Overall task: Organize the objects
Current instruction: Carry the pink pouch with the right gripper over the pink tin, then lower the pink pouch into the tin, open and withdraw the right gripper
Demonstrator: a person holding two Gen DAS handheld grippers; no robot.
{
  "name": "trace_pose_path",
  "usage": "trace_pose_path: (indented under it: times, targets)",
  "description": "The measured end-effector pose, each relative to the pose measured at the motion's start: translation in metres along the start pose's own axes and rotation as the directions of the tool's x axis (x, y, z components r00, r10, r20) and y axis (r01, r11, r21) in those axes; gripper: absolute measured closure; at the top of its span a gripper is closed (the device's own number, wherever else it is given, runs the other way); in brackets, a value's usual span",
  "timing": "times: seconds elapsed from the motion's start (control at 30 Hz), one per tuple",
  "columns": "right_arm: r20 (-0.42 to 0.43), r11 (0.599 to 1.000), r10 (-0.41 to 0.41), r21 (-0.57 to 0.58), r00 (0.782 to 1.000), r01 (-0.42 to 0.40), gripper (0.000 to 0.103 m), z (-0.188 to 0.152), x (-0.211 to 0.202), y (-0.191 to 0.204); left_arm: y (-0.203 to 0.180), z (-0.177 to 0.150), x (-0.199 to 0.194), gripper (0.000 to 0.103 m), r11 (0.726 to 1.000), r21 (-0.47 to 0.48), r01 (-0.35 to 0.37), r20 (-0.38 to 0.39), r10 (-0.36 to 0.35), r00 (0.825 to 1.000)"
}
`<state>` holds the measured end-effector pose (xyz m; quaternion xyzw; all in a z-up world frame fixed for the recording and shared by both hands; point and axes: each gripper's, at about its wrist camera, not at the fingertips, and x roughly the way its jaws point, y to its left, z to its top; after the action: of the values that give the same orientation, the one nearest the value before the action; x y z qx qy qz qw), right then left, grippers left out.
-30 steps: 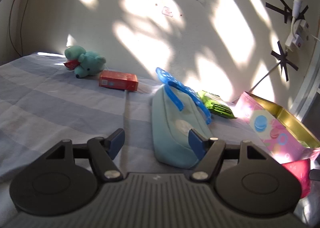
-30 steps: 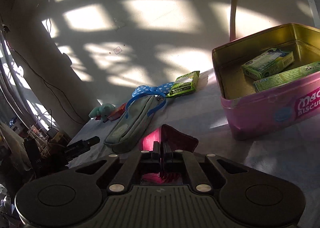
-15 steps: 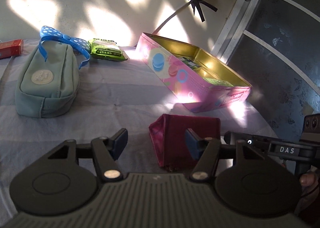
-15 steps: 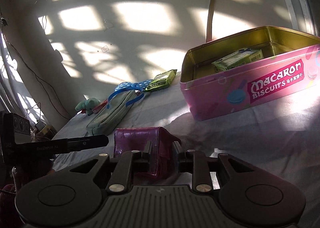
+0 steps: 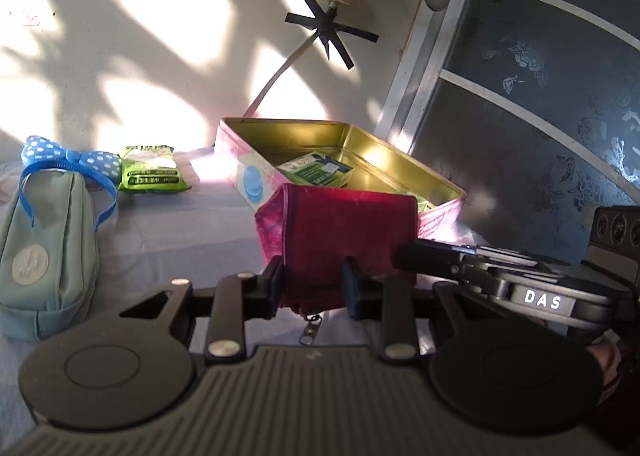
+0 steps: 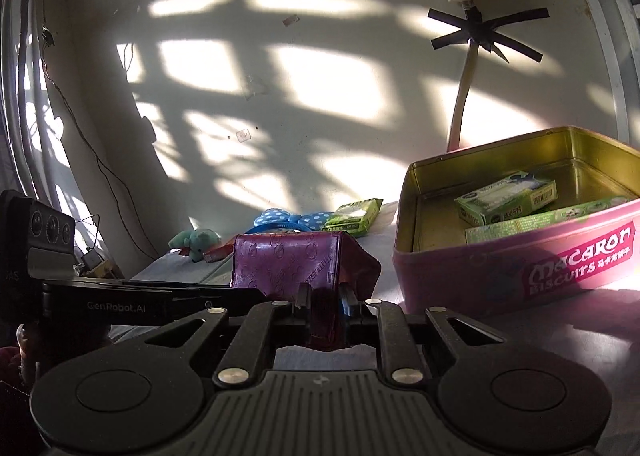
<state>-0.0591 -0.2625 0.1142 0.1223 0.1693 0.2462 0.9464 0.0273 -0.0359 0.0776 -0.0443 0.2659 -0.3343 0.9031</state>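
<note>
A dark red pouch point(image 5: 336, 232) is held up just above the striped bedsheet. My left gripper point(image 5: 312, 290) is shut on its near bottom edge, with the zipper pull hanging below. My right gripper point(image 6: 326, 302) is shut on another edge of the same pouch point(image 6: 288, 264). The open pink Macaron biscuit tin point(image 5: 248, 172) stands just behind the pouch and holds green boxes point(image 6: 504, 196). The tin also shows at the right in the right wrist view point(image 6: 520, 272).
A teal pencil case point(image 5: 48, 256) with a blue polka-dot headband point(image 5: 68, 164) lies at the left, next to a green wipes pack point(image 5: 152, 172). A teal plush toy point(image 6: 196, 242) and a red box lie further back. The wall and a dark window are behind the tin.
My left gripper swung from the pencil case to the pouch and closed on it. The pouch has been lifted off the sheet by both grippers, closer to the tin.
</note>
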Motion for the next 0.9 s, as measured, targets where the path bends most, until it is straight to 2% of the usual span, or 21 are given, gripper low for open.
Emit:
trace_pose_path:
  times: [0.07,0.17,0.4,0.5,0.57,0.6,0.63,0.67,0.77,0.9]
  targets:
    - [0.061,0.997,-0.053,-0.056,0.997,0.056,0.087,0.013,-0.001,-0.004,-0.010,0.018,0.013,0.070,0.999,0.038,-0.003,0.025,0.002,1.000]
    - [0.104,0.990,-0.115,-0.064,0.988,0.122,0.086,0.027,0.003,-0.024,-0.022,0.038,0.042,0.070,0.997,0.075,-0.006,0.033,0.003,0.999]
    - [0.092,0.981,-0.193,-0.017,0.977,0.196,0.086,0.041,0.027,-0.079,-0.040,0.060,0.105,0.070,0.994,0.107,-0.029,-0.003,0.030,1.000]
    - [0.067,0.979,-0.201,-0.002,0.977,0.202,0.086,0.043,0.043,-0.093,-0.040,0.063,0.124,0.069,0.991,0.117,-0.062,-0.020,0.065,0.998]
    - [0.058,0.978,-0.206,-0.004,0.977,0.207,0.086,0.043,0.055,-0.101,-0.040,0.064,0.136,0.067,0.984,0.129,-0.121,-0.029,0.126,0.992]
    - [0.056,0.974,-0.226,-0.012,0.972,0.227,0.085,0.043,0.060,-0.102,-0.040,0.065,0.141,0.061,0.978,0.141,-0.157,-0.034,0.163,0.986]
    - [0.057,0.961,-0.274,-0.018,0.960,0.276,0.082,0.042,0.065,-0.104,-0.041,0.066,0.144,0.054,0.972,0.144,-0.185,-0.033,0.192,0.981]
    - [0.059,0.956,-0.292,-0.004,0.955,0.292,0.076,0.041,0.067,-0.106,-0.040,0.068,0.143,0.053,0.970,0.138,-0.200,-0.027,0.205,0.978]
    - [0.083,0.963,-0.266,0.075,0.960,0.261,0.076,0.037,0.056,-0.111,-0.039,0.068,0.132,0.053,0.975,0.122,-0.186,-0.018,0.190,0.982]
    - [0.104,0.956,-0.276,0.129,0.956,0.262,0.076,0.033,0.039,-0.109,-0.051,0.058,0.119,0.048,0.953,0.166,-0.252,-0.013,0.258,0.966]
